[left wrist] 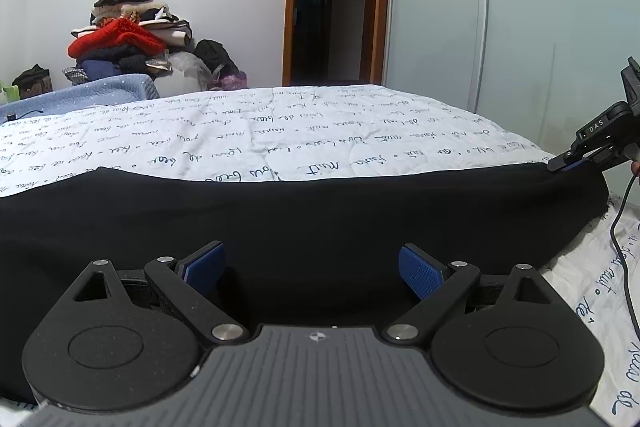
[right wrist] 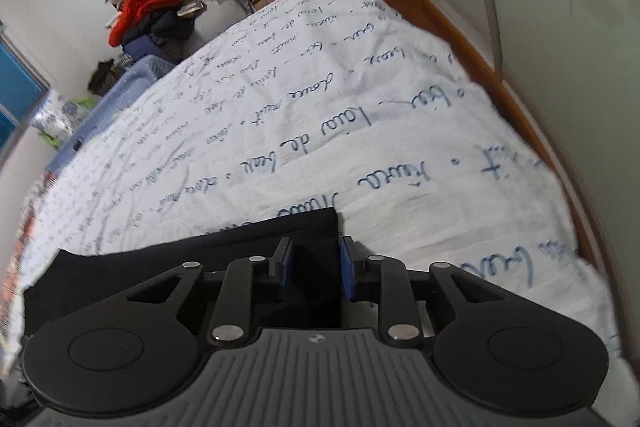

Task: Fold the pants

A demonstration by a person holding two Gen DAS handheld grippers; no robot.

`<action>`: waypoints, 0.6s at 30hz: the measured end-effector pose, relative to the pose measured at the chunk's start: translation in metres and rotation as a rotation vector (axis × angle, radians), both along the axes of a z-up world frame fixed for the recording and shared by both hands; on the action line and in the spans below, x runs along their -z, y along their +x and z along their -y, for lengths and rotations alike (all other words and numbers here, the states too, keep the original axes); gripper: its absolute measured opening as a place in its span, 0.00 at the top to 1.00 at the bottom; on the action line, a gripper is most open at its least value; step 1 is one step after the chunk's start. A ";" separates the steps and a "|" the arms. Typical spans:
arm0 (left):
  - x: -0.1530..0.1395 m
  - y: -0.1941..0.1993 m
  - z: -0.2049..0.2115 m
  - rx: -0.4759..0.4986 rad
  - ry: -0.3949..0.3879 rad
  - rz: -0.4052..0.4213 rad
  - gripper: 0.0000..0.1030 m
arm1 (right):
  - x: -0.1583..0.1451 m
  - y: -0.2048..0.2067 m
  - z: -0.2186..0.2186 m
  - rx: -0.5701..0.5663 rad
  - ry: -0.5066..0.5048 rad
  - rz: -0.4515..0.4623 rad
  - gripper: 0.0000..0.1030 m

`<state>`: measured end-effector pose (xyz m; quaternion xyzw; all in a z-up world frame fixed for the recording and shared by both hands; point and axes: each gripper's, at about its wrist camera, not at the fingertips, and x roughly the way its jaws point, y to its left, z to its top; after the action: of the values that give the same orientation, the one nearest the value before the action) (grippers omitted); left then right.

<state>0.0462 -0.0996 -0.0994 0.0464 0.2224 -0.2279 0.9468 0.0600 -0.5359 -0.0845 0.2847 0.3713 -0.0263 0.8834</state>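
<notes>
**Black pants spread across the bed**

The left gripper (left wrist: pixel 311 271) is hovering spread wide over the black fabric pants (left wrist: pixel 280 211). The right gripper (right wrist: pixel 313 267) is pinching their far corner, narrowly parted. Beyond is lying the white script-printed bedspread (left wrist: pixel 280 123).

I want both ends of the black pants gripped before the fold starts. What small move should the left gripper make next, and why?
Probably ease the left gripper down and close it on the black pants. Its jaws stand wide open over the cloth, pinching nothing, while the right gripper is already closed on the corner at the other end.
</notes>
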 end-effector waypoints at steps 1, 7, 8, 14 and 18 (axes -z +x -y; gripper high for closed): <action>0.000 0.000 0.000 0.000 0.000 -0.001 0.08 | -0.001 -0.001 0.001 0.001 0.002 0.011 0.80; 0.000 0.001 0.001 -0.002 0.001 -0.010 0.08 | 0.007 0.000 0.004 -0.004 0.051 0.042 0.83; 0.000 0.002 0.001 -0.002 0.002 -0.011 0.08 | 0.009 0.001 0.004 -0.005 0.046 0.042 0.83; 0.000 0.002 0.001 -0.005 0.003 -0.015 0.08 | 0.019 0.005 0.015 -0.014 0.143 0.045 0.81; 0.001 0.002 0.002 -0.006 0.007 -0.021 0.08 | 0.016 0.005 0.009 -0.035 0.072 0.054 0.91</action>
<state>0.0487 -0.1014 -0.1002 0.0469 0.2334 -0.2249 0.9449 0.0651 -0.5445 -0.1007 0.3104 0.3529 0.0101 0.8826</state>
